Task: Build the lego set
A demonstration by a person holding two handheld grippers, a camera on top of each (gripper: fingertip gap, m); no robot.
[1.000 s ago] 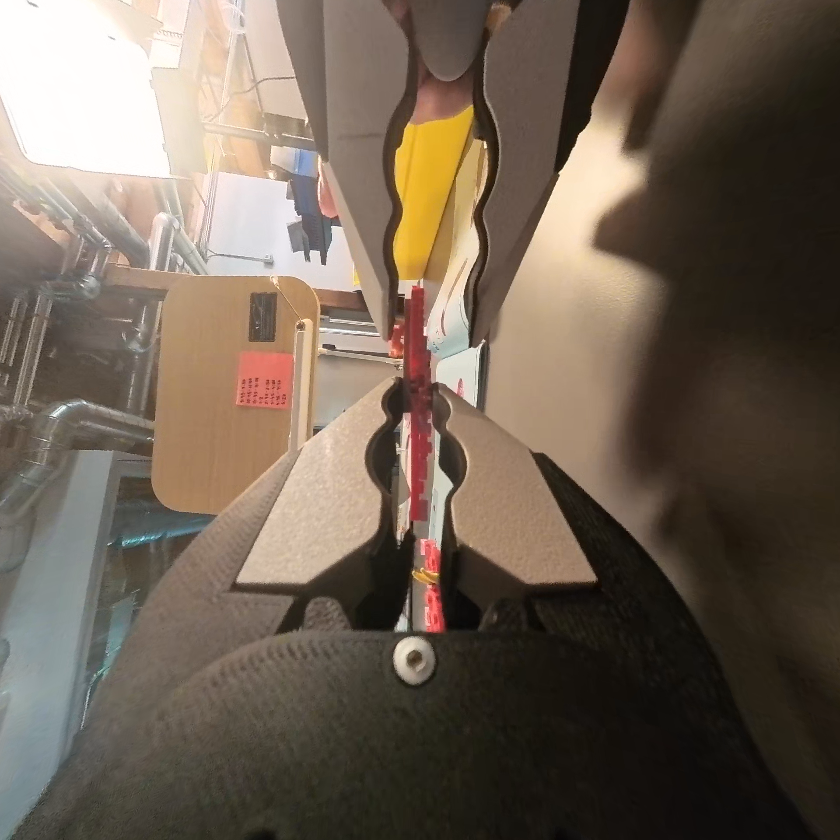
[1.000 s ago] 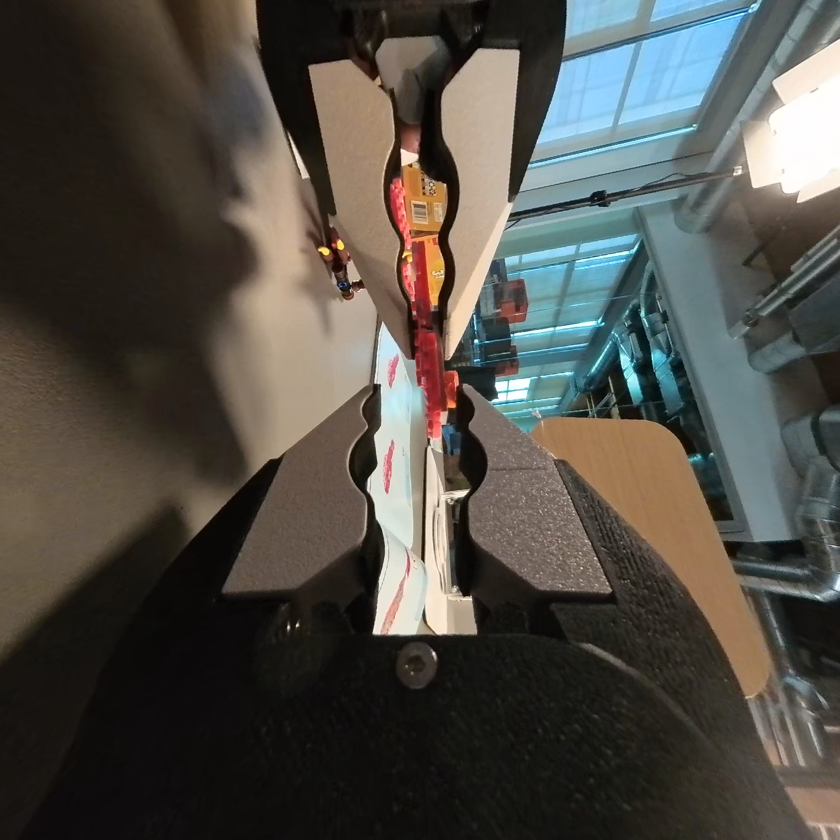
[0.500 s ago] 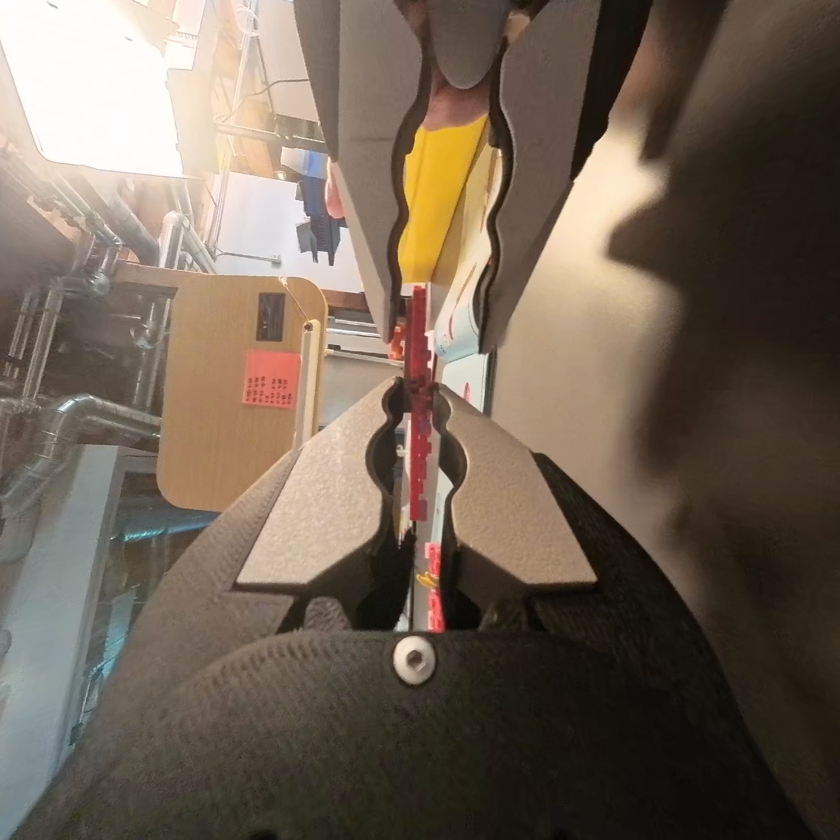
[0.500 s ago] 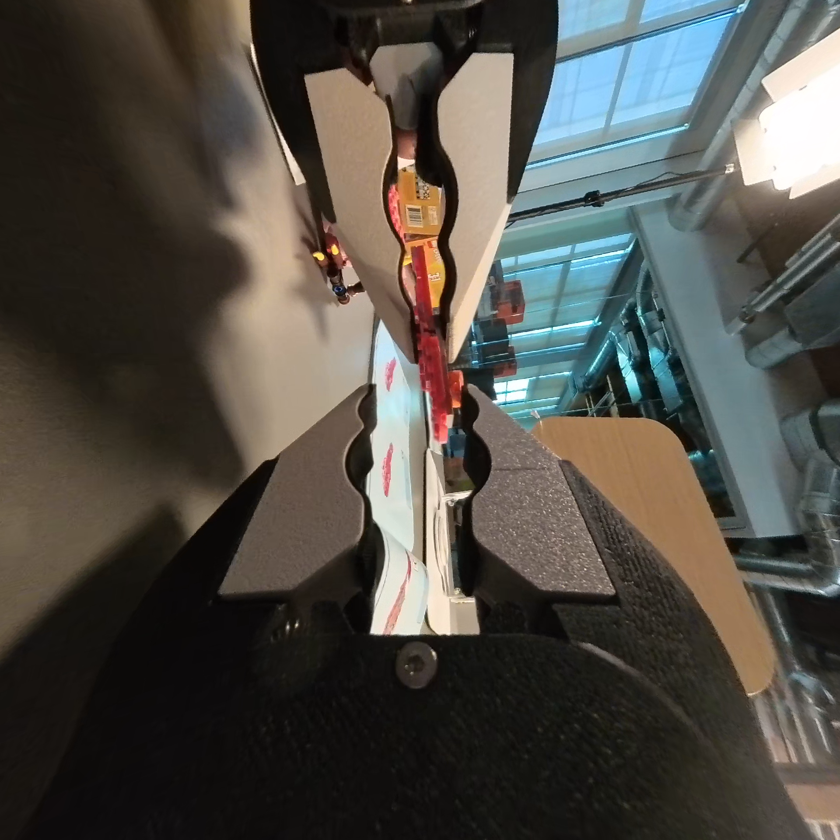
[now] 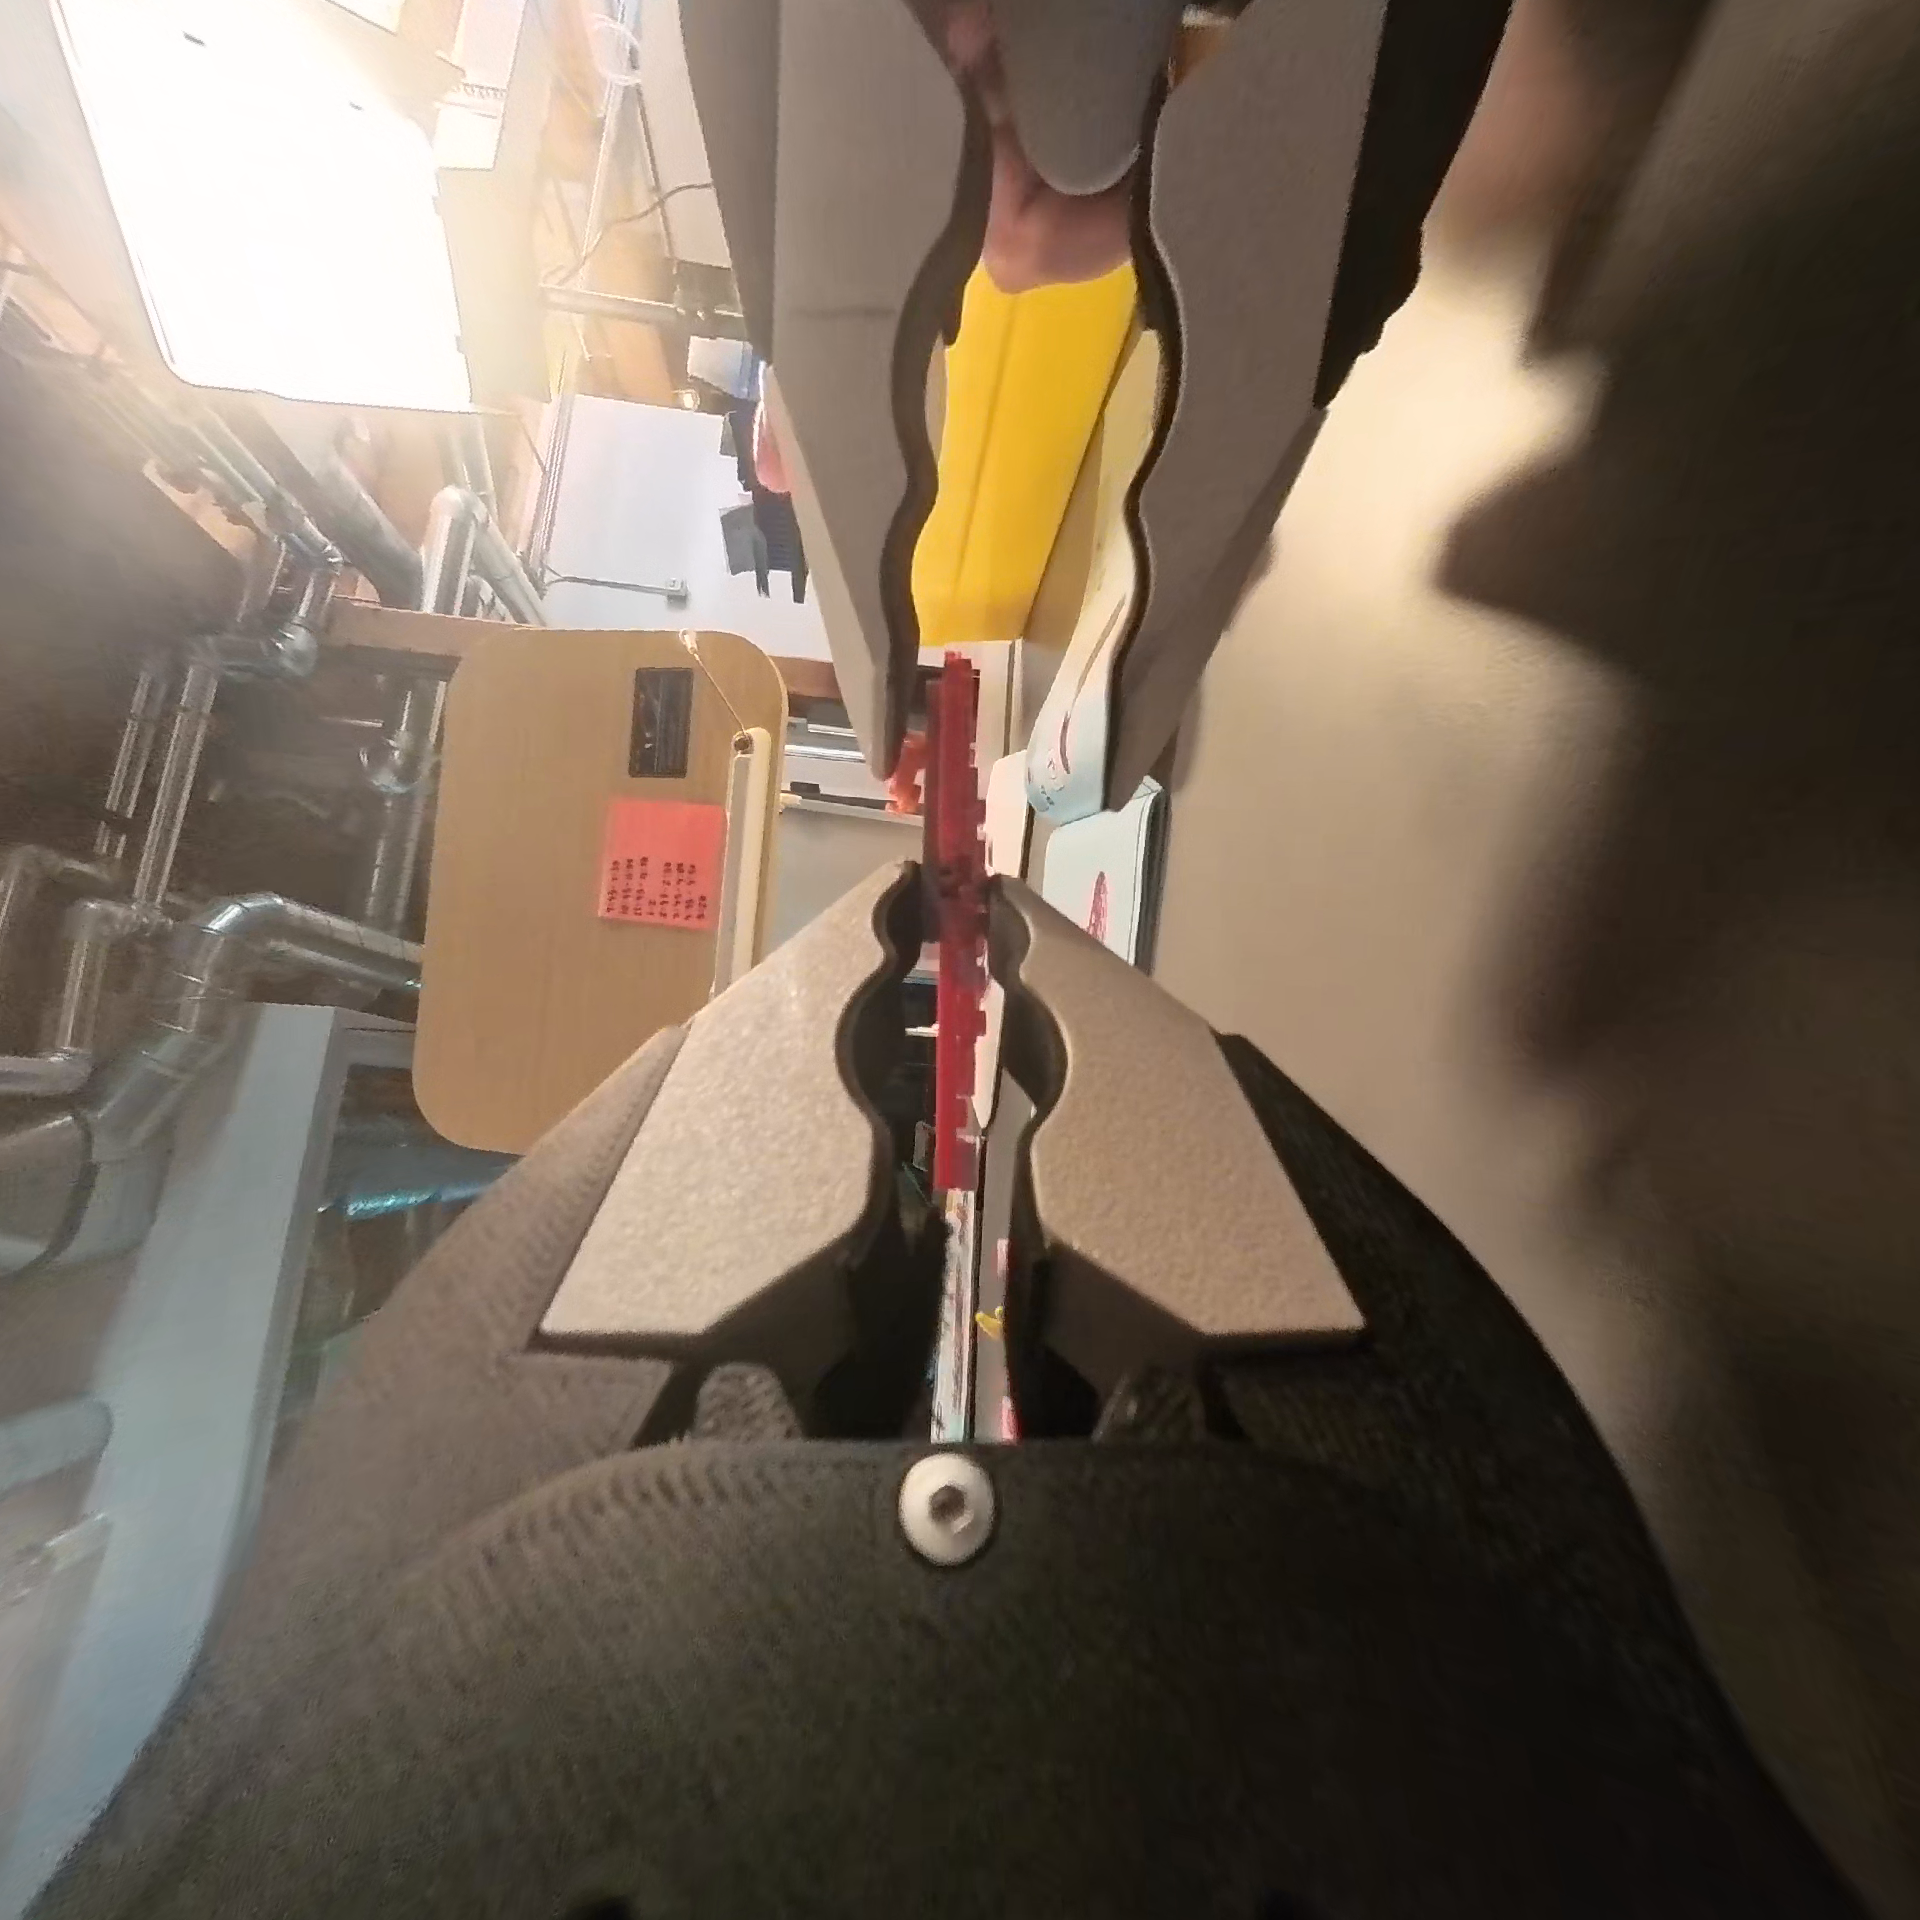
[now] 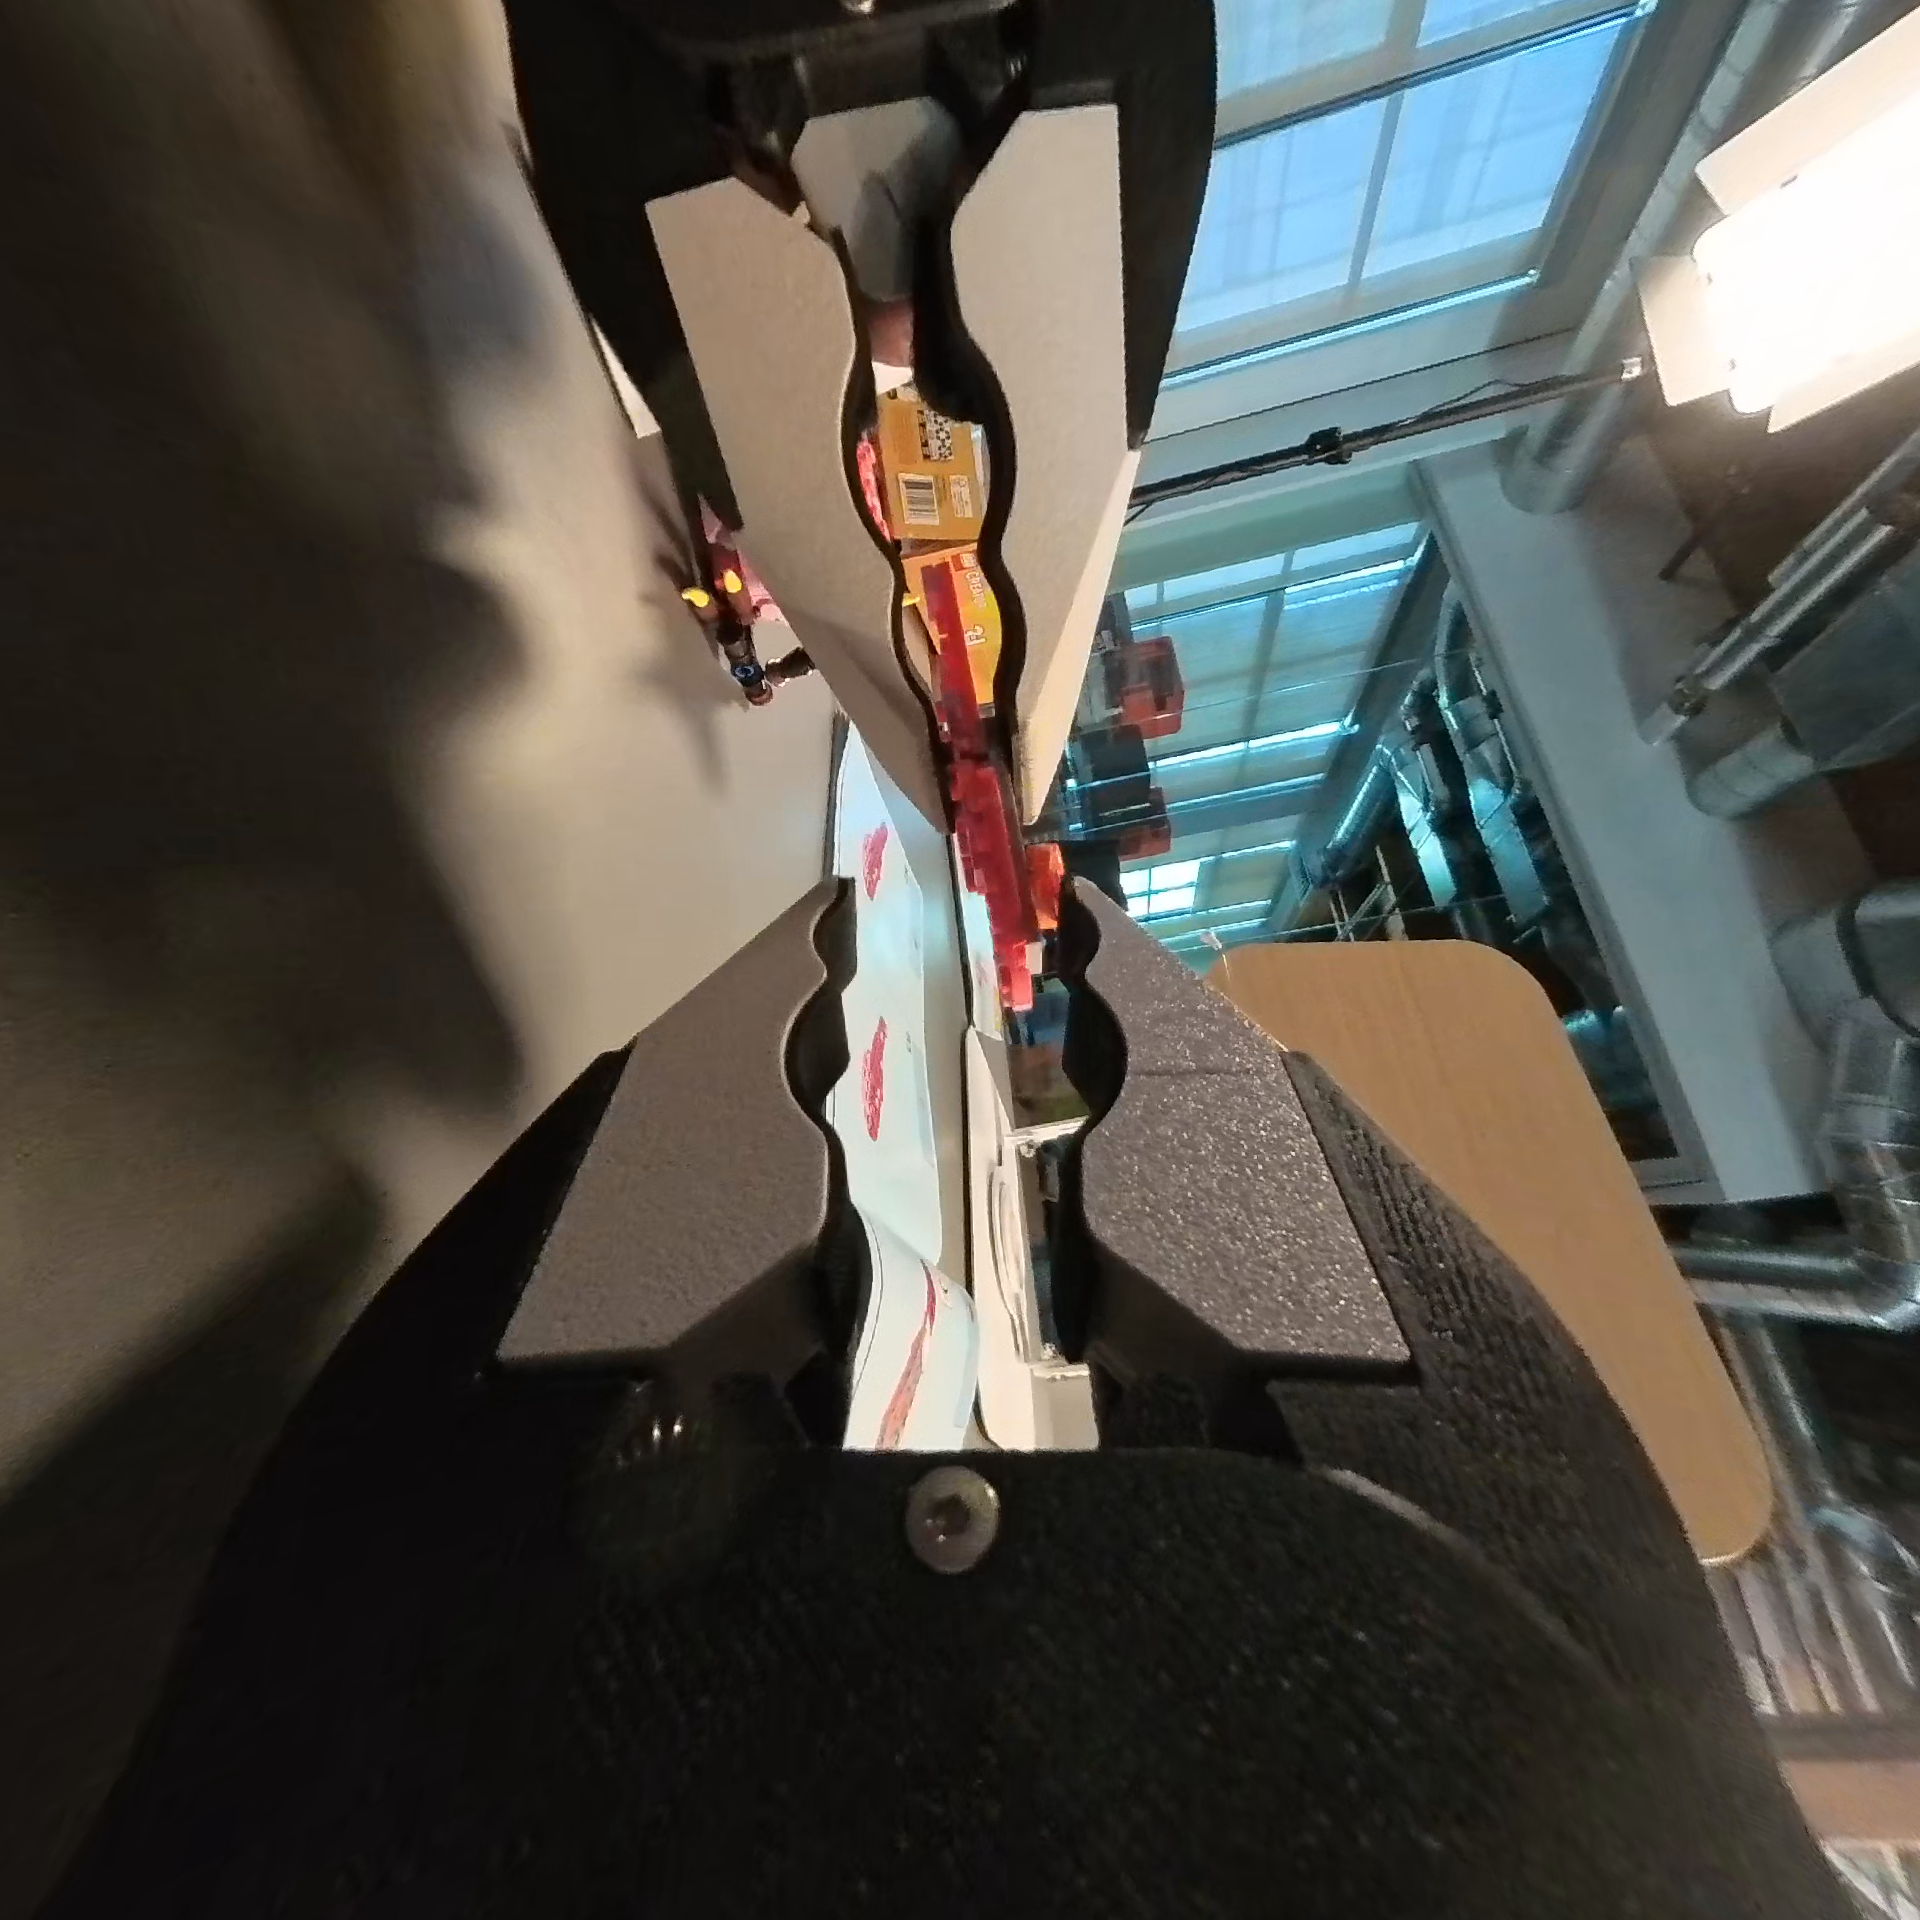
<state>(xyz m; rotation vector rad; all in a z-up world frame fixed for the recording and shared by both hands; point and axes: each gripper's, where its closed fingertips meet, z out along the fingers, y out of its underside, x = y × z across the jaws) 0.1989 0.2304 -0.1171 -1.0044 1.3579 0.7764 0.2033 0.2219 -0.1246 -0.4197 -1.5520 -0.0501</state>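
Right hand-held gripper [image 6: 961,894] wider around red brick strip [image 6: 992,842].

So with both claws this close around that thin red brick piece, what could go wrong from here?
The left claw pinches the flat red brick piece edge-on by a narrow strip, so it might twist or snap apart. The right claw stands open with the piece between its fingers, apparently not pressed; if the left lets go now, the piece would likely drop. The two claws sit tip to tip, so a small nudge could knock them together.
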